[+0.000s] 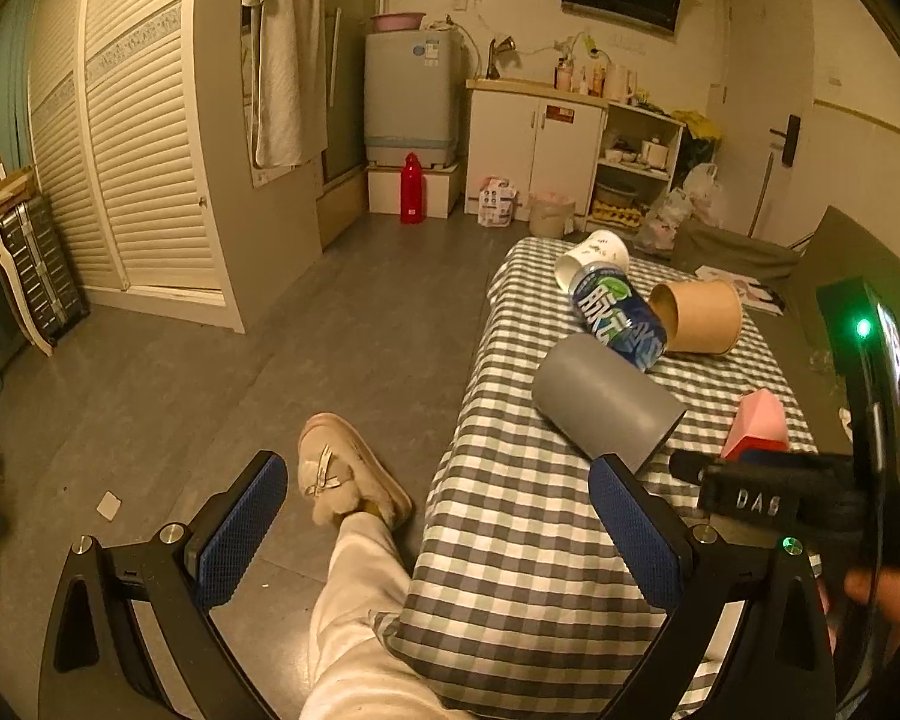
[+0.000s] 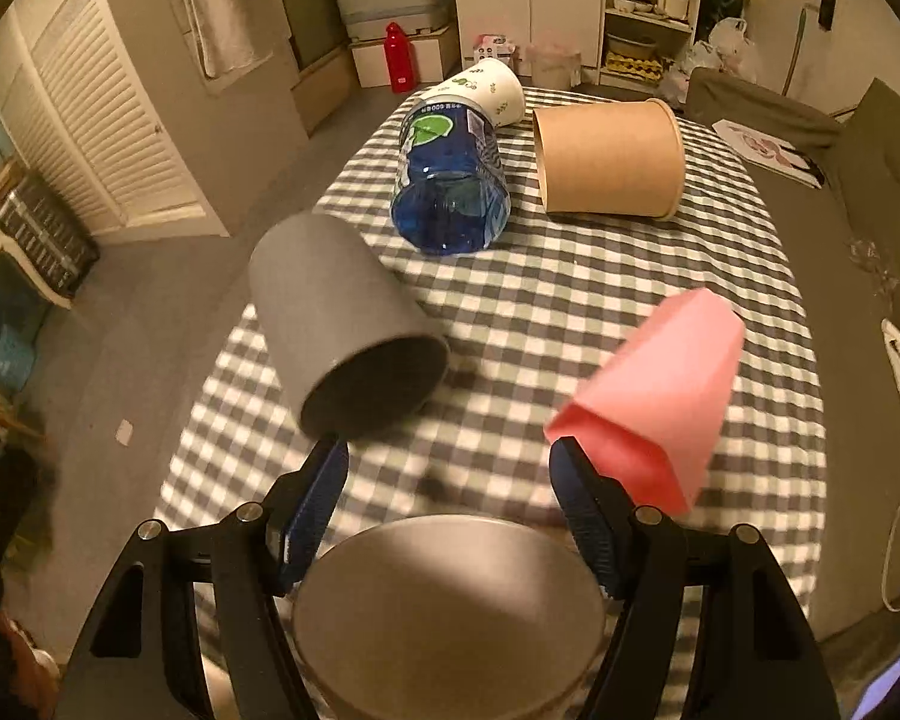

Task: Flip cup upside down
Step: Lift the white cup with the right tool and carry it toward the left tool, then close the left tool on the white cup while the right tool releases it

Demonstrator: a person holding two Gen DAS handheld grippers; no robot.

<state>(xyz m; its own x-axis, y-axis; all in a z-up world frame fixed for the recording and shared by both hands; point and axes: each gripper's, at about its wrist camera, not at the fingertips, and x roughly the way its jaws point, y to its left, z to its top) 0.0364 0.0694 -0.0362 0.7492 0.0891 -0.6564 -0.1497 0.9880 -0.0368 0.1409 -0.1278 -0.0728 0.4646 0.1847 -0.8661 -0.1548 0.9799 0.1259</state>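
A checked cloth covers the table (image 2: 570, 312). On it lie a grey cup (image 2: 336, 336) on its side, a pink cup (image 2: 654, 390) on its side, a brown paper cup (image 2: 612, 156), a blue cut bottle (image 2: 450, 180) and a white paper cup (image 2: 486, 87). My right gripper (image 2: 450, 510) holds a metal cup (image 2: 450, 612) between its blue pads, flat base facing the camera. My left gripper (image 1: 438, 534) is open and empty, beside the table's left edge, near the grey cup (image 1: 606, 402). The right gripper body (image 1: 810, 492) shows in the left wrist view.
A person's leg and slipper (image 1: 348, 474) are on the floor left of the table. A grey sofa (image 2: 870, 192) stands to the right. White cabinets (image 1: 540, 138), a washing machine (image 1: 411, 102) and a red bottle (image 1: 412, 189) stand at the back wall.
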